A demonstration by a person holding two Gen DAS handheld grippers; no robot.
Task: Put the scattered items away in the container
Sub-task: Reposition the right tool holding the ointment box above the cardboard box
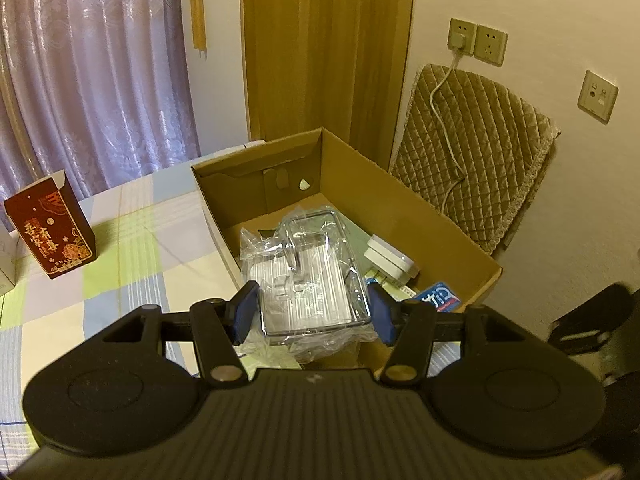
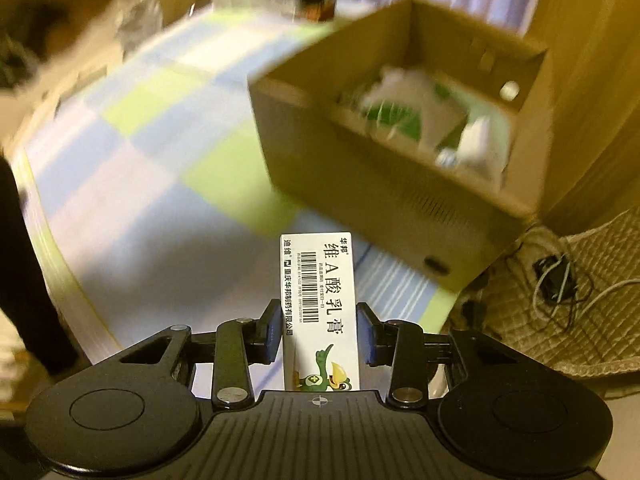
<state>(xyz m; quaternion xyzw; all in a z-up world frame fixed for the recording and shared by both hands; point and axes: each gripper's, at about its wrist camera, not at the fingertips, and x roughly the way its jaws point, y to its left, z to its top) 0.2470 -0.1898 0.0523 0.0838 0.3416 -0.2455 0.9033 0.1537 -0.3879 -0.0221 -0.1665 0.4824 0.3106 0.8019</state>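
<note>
My left gripper [image 1: 312, 312] is shut on a clear plastic case [image 1: 312, 280] wrapped in a crinkled clear bag, and holds it over the near end of the open cardboard box [image 1: 400, 184]. In the box lie a white adapter [image 1: 390, 256] and a blue packet [image 1: 438, 298]. My right gripper [image 2: 320, 332] is shut on a white medicine carton [image 2: 320, 280] with a barcode and a green cartoon bird. It hangs above the chequered tablecloth [image 2: 140, 160], short of the box [image 2: 360, 200]. The right wrist view is motion-blurred, so the box's contents show only as white and green shapes.
A red printed carton [image 1: 52, 224] stands on the tablecloth [image 1: 140, 248] at the left. Behind the box is a chair with a quilted cover [image 1: 476, 152] and a white cable. Tangled cables [image 2: 560, 280] lie on quilted fabric to the right. Blurred items sit at the table's far end.
</note>
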